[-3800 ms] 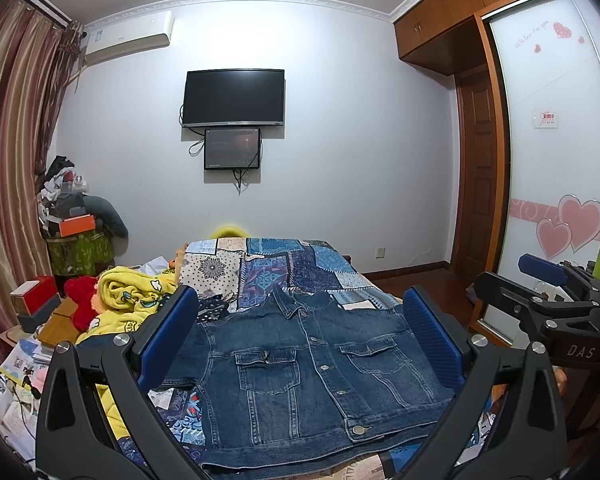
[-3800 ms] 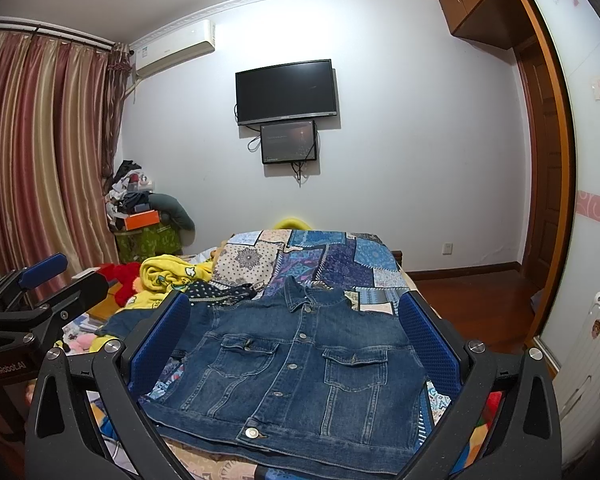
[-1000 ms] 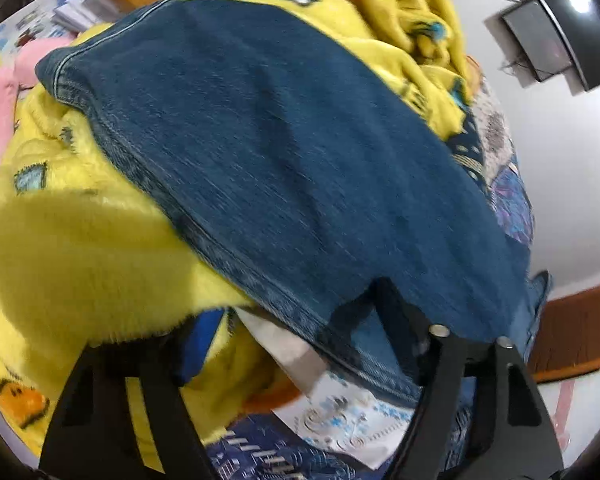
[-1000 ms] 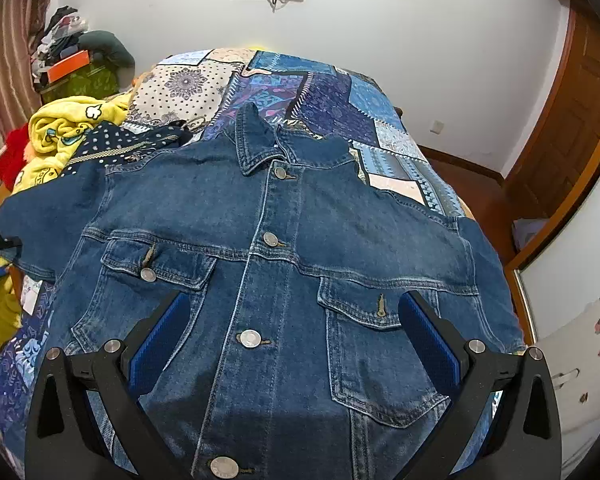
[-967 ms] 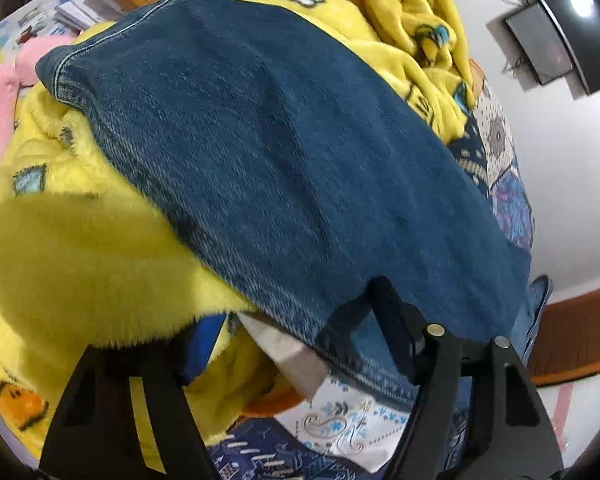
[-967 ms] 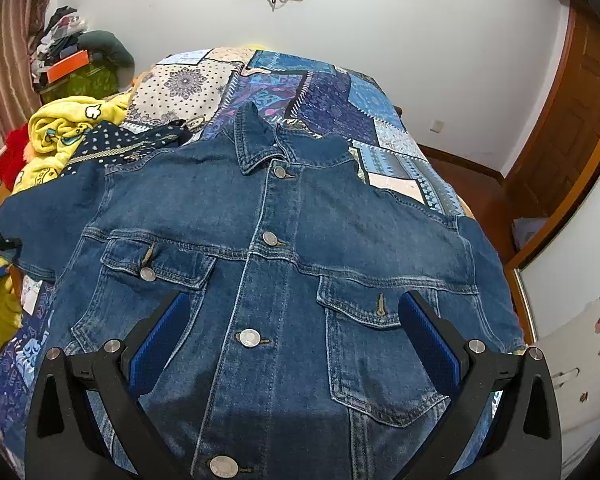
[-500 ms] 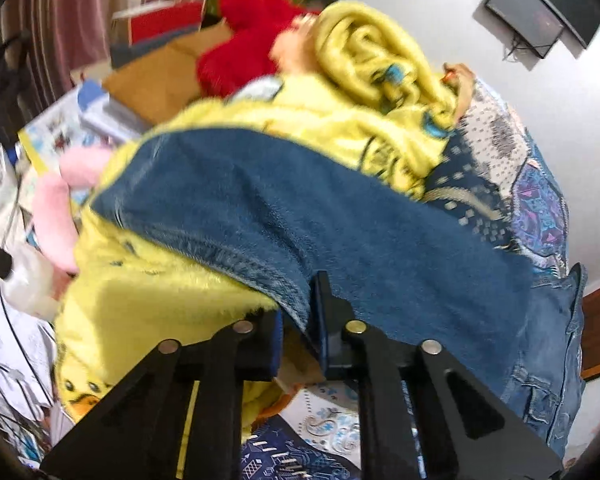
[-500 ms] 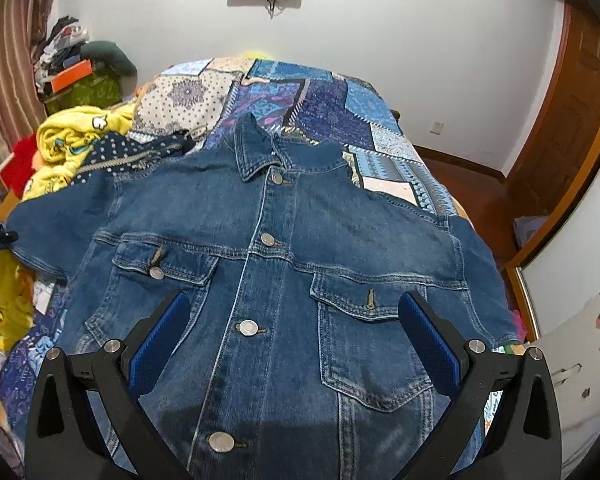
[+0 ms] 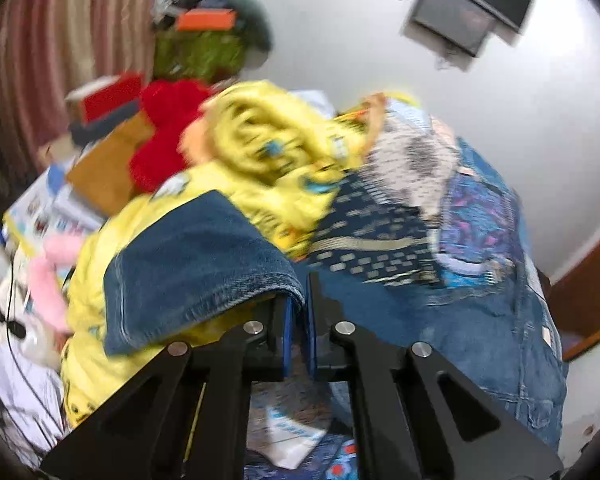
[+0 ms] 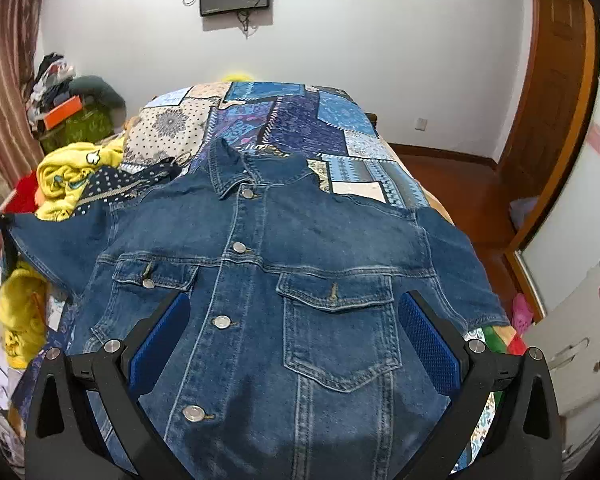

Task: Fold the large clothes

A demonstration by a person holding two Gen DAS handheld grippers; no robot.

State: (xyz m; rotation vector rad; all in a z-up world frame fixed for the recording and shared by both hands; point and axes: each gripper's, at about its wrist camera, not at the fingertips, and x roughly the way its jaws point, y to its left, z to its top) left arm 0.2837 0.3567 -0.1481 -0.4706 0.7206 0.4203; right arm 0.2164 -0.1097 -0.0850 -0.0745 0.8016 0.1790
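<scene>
A blue denim jacket (image 10: 284,280) lies front up and buttoned on the patchwork bed (image 10: 300,120), collar toward the far wall. My left gripper (image 9: 298,320) is shut on the jacket's left sleeve (image 9: 188,272) and holds its edge up over the yellow plush blanket (image 9: 260,148); the sleeve end hangs to the left. That raised sleeve also shows at the left of the right wrist view (image 10: 52,248). My right gripper (image 10: 292,340) is open and empty, hovering above the jacket's lower front between the two chest pockets.
A yellow blanket (image 10: 68,176), a red plush (image 9: 164,128) and a dotted navy cloth (image 10: 132,184) crowd the bed's left side. Boxes and papers (image 9: 100,152) lie beyond on the left. A wooden door (image 10: 556,80) and white cabinet (image 10: 572,340) stand on the right.
My left gripper has closed on the sleeve edge and lifted it, tilting up toward the room. My right gripper has drawn back slightly and stays open over the jacket.
</scene>
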